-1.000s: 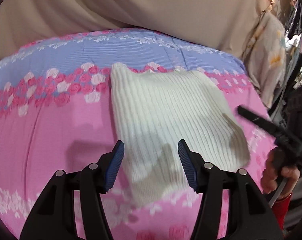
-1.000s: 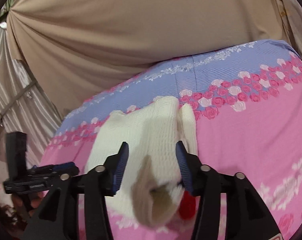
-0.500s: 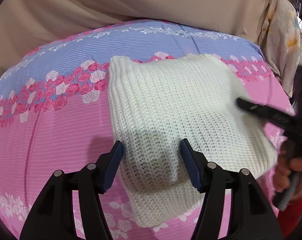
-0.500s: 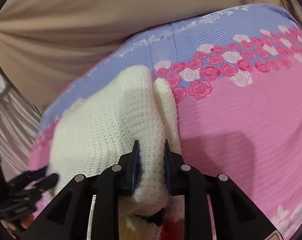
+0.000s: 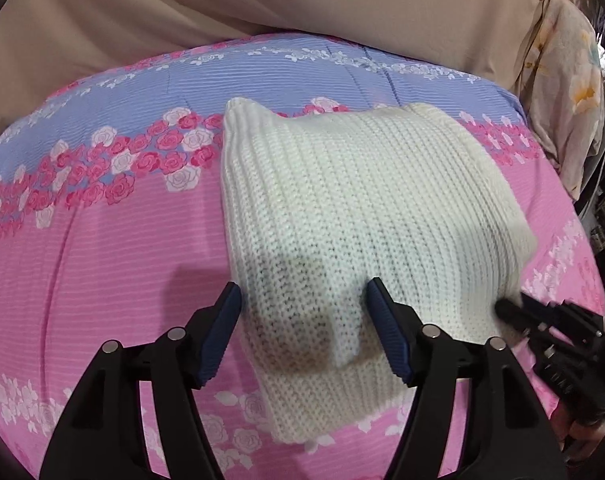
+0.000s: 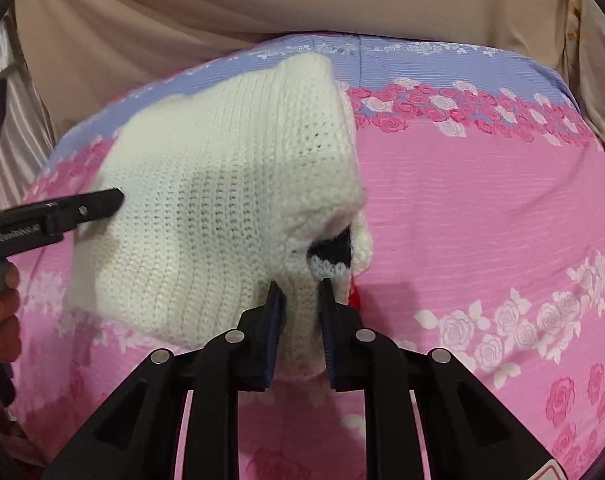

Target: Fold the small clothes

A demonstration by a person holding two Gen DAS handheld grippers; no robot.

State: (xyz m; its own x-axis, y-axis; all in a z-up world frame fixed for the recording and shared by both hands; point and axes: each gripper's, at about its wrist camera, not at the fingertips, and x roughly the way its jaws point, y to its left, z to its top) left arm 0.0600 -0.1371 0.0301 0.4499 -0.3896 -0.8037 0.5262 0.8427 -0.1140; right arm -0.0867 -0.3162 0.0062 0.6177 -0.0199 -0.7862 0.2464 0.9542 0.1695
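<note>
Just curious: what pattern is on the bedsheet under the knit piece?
Pink with rose bands and a lilac stripe on the bedsheet; clearest in the right wrist view.

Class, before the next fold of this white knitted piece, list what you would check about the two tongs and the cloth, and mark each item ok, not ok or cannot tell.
1. Right tongs grip the white knitted garment: ok, jaws closing, knit pinched between the pads.
2. Left tongs grip it: not ok, jaws opening, cloth lies between them untouched.
3. Garment rests on the floral bedsheet: ok.
4. Space beside the garment for folding: ok.
5. Edges aligned: cannot tell, near corner bunched.
</note>
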